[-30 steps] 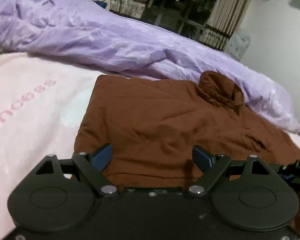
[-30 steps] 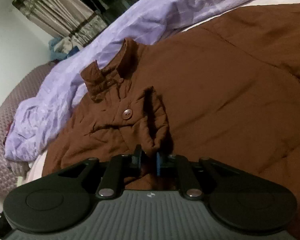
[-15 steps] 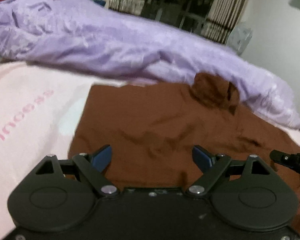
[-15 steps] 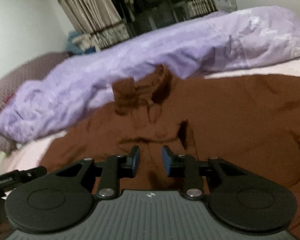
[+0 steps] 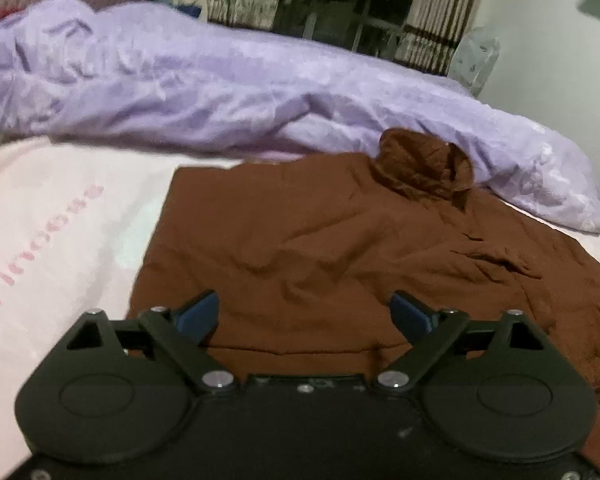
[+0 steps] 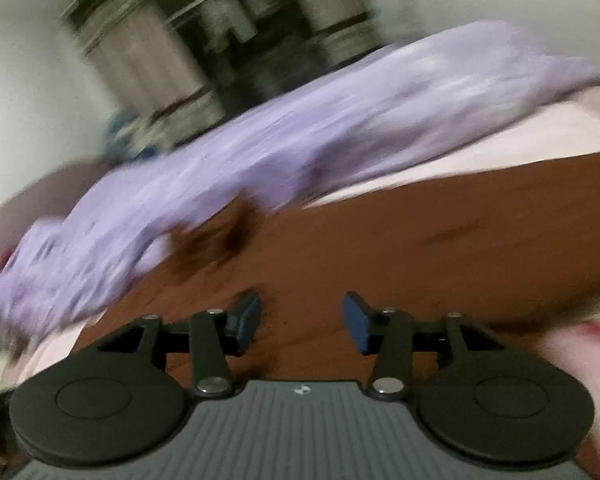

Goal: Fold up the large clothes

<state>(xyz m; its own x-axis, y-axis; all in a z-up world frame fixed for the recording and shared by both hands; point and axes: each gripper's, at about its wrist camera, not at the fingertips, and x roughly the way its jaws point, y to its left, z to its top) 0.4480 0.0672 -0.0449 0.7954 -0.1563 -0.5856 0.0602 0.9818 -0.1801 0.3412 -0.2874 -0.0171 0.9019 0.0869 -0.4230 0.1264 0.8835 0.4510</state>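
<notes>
So you're letting go with the right gripper [image 6: 300,322] here: a second ago its fingers were pinched on a bit of the brown jacket's [image 5: 340,256] front just below the button, and now they're spreading apart with nothing between them, just brown fabric lying flat underneath, and the whole right view is smearing because you're swinging that hand away. The left gripper [image 5: 304,314] is hanging over the near hem with its fingers wide and still opening a little, also empty, barely shifting compared with before. The jacket itself is lying spread on the pink bed sheet [image 5: 60,240], collar [image 5: 424,172] bunched up against the purple duvet [image 5: 220,92] along the far edge of the bed, one straight side facing the sheet's lettering. I'm reading this as one fold or tuck just getting finished and you're resetting for the next grab. The collar end is looking lumpy, so that's probably needing a smooth-out first.
</notes>
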